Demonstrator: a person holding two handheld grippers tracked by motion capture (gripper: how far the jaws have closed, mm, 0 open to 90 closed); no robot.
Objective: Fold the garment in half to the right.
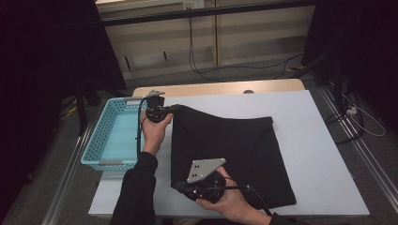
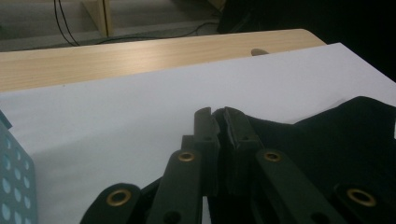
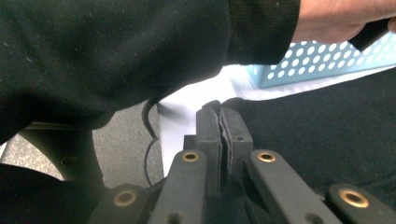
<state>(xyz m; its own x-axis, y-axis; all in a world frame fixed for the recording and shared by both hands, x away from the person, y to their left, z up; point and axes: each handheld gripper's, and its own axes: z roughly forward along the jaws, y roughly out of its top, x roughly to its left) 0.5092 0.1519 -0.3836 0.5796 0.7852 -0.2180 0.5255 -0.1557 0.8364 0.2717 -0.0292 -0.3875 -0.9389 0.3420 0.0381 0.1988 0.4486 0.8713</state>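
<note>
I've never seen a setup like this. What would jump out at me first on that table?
Probably the big black cloth spread across the middle of the white table. Two hand-held grippers pinch its left edge: the left gripper at the far corner, the right gripper at the near corner, both with jaws closed on the fabric. A light blue perforated basket sits at the table's left edge.
</note>
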